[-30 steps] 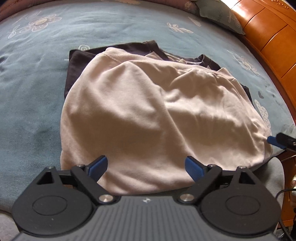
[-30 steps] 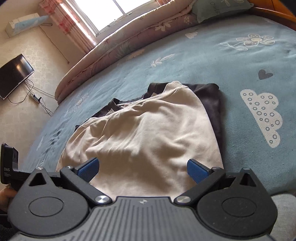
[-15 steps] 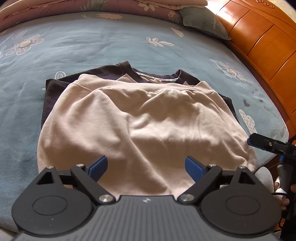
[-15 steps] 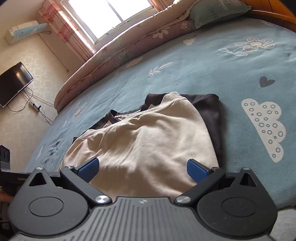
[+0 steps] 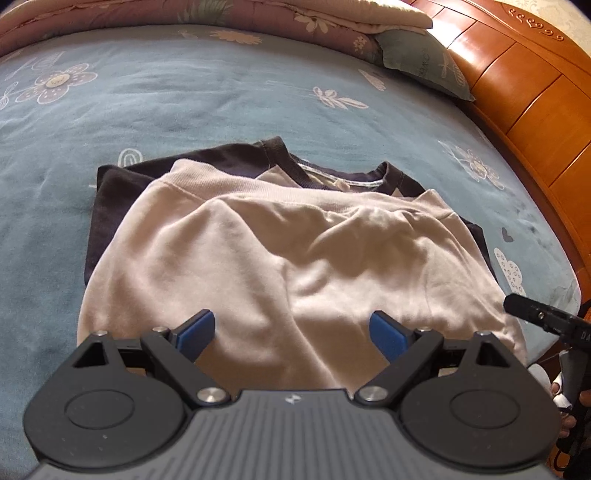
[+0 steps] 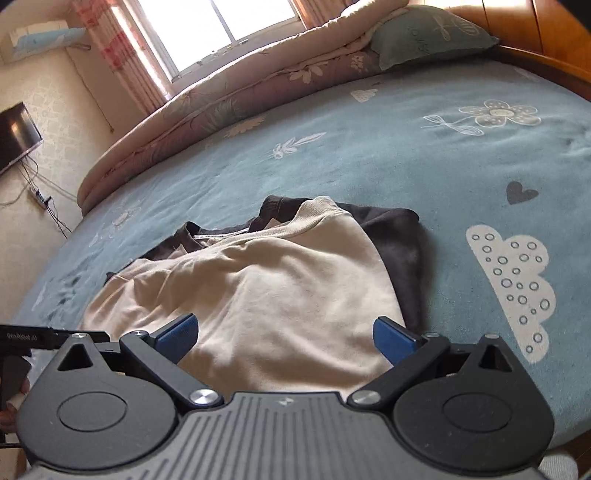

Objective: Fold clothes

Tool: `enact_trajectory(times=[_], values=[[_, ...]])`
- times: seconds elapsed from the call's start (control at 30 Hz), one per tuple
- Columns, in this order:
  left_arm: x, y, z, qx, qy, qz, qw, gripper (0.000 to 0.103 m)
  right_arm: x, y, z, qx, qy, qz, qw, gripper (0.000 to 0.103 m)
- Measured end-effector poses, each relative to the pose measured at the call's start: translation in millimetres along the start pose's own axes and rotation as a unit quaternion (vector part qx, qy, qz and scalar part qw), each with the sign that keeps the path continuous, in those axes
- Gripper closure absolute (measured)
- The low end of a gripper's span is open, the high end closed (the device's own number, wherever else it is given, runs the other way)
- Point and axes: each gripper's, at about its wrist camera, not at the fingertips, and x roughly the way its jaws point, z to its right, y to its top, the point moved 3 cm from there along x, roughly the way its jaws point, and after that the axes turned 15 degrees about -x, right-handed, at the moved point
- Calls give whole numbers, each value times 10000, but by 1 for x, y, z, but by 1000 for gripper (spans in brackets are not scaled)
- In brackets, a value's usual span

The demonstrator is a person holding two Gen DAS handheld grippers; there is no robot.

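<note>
We seem to be between folds, both grippers hovering over the near hem; the left gripper [image 5: 293, 332] stands wide open with nothing in it, and the right gripper [image 6: 286, 334] likewise gapes empty. The cream sweatshirt [image 5: 280, 266] lies rumpled on a dark shirt [image 5: 122, 184] on the blue bedspread [image 5: 184, 96]; its sleeves, as far as we can tell, are tucked under. Next we would need to pinch both near corners.

left gripper [image 5: 291, 332] backs off, tilts up | beige top [image 5: 295, 266] sits farther out, dark shirt [image 5: 122, 184] collar now exposed | right gripper [image 6: 286, 336] pulls back too | more bed [image 6: 424, 155] and pillow [image 6: 428, 33] visible
</note>
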Motion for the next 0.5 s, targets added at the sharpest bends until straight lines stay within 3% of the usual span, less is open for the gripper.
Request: enact_trajectory(times=[0.13, 0.27, 0.37, 0.47, 0.5], values=[[11, 13, -7, -7, -174, 110, 9998, 12, 20, 0, -8, -225, 38, -170, 9996, 0], [21, 22, -33, -348, 138, 421, 9984, 12, 27, -4, 1, -136, -27, -297, 9995, 0], [15, 33, -36, -624, 56, 434, 9971, 13, 24, -5, 14, 29, -132, -291, 9995, 0], [5, 42, -29, -814, -611, 362, 9941, 12, 18, 3, 15, 163, 11, -114, 9998, 0], [4, 45, -27, -938, -871, 285, 9914, 12, 18, 9, 8, 117, 242, -17, 9996, 0]])
